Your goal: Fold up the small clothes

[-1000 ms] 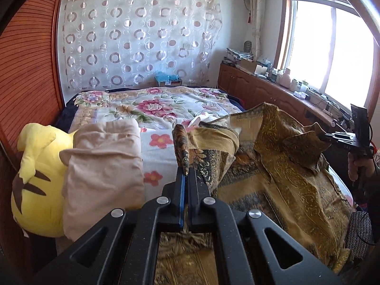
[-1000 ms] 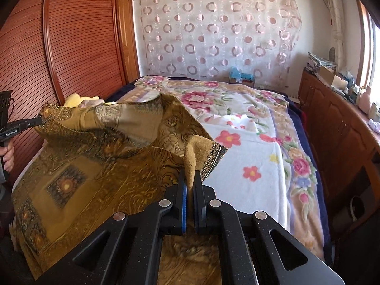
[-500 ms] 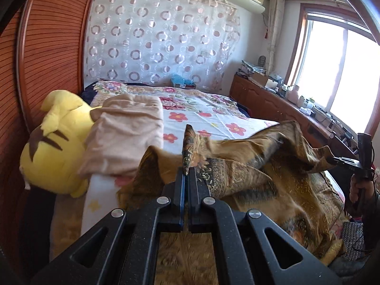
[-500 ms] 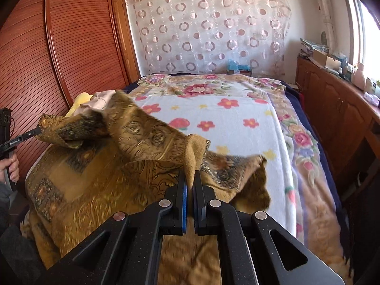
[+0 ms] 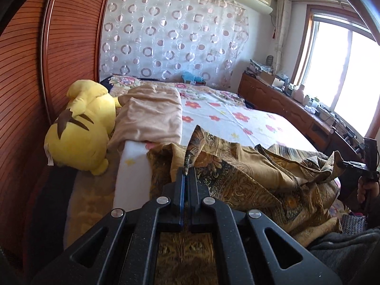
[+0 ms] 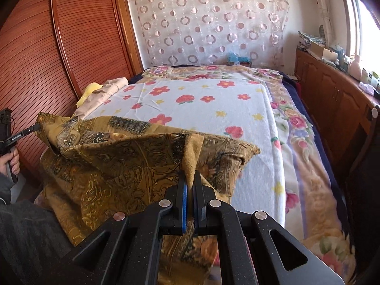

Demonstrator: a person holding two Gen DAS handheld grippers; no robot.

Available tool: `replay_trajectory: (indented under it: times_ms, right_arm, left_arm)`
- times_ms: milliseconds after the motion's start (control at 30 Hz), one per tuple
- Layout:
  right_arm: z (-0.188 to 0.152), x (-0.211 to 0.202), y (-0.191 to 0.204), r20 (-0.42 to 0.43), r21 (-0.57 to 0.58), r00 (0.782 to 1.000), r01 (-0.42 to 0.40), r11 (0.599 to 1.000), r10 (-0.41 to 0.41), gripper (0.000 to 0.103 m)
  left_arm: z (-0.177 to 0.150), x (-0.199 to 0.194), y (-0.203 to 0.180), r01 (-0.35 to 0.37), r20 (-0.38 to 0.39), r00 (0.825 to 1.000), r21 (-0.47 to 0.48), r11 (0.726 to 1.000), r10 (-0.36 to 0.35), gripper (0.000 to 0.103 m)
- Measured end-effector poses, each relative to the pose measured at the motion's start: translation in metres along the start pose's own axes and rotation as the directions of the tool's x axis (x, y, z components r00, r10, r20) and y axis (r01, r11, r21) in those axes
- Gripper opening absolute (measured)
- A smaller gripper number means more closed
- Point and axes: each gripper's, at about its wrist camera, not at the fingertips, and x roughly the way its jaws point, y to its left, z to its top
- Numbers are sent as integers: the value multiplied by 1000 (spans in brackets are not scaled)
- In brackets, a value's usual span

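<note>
A bedroom with a ribbed wooden wardrobe (image 5: pixel 21 76) and a bed (image 6: pixel 213 109) under a flowered sheet. The left tongs (image 5: pixel 187 172) are clenched on an edge of the brown patterned garment (image 5: pixel 249 173); the right tongs (image 6: pixel 190 182) pinch another edge of it. A second ago the cloth was held high and spread over the bed; now both edges have come down and toward the near end, so the garment lies bunched and doubled there, with more bare sheet showing beyond. A beige folded cloth (image 5: pixel 152 116) and yellow plush toy (image 5: pixel 78 128) lie to the left.
</note>
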Motion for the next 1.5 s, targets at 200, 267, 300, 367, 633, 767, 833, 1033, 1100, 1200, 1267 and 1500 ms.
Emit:
replay_trajectory:
  times_ms: [200,267,300,367,633,767,833,1033,1100,1200,1267,1500]
  right_arm:
    - [-3,12,3,-50,-44,998,39,998,-41,6]
    - [3,11,3,-44,-47,997,61,997,-63,10]
    - [6,8,3,-37,-46,997,67,997,-68,10]
    - [13,1,3,-17,-53,997,80,995,-81,12]
    - [44,-15,6,58,-106,987,153,983,-147,40]
    - [51,9,3,39,-100,986,163,981,-160,42]
    - [51,28,-2,15,-78,985,171,982,-170,42]
    - [52,74,-29,-96,23,983,158,987,-155,42]
    - [53,83,-31,-114,19,982,152,988,-149,42]
    - [52,89,-30,-127,24,981,151,988,-146,42]
    - [56,90,-34,-129,20,981,150,988,-146,43]
    - [55,98,-42,-140,17,978,156,988,-152,43]
  left_arm:
    - [-6,9,7,-39,-46,998,-14,999,38,15]
    - [0,5,5,-63,-19,998,1,998,63,31]
    - [4,3,4,-74,-2,997,14,997,74,37]
    - [13,-1,0,-92,38,995,34,995,90,55]
    - [50,43,-2,-59,5,998,72,996,59,81]
    - [64,80,2,-72,-50,996,102,992,78,81]
    - [67,100,8,-74,-108,991,100,992,85,81]
    - [56,131,17,-92,-211,971,98,991,111,81]
    - [51,135,19,-85,-233,967,85,993,102,81]
    - [43,140,22,-77,-267,959,65,995,91,81]
    - [37,143,24,-74,-284,955,59,996,88,81]
    - [29,147,20,-96,-283,952,80,992,115,81]
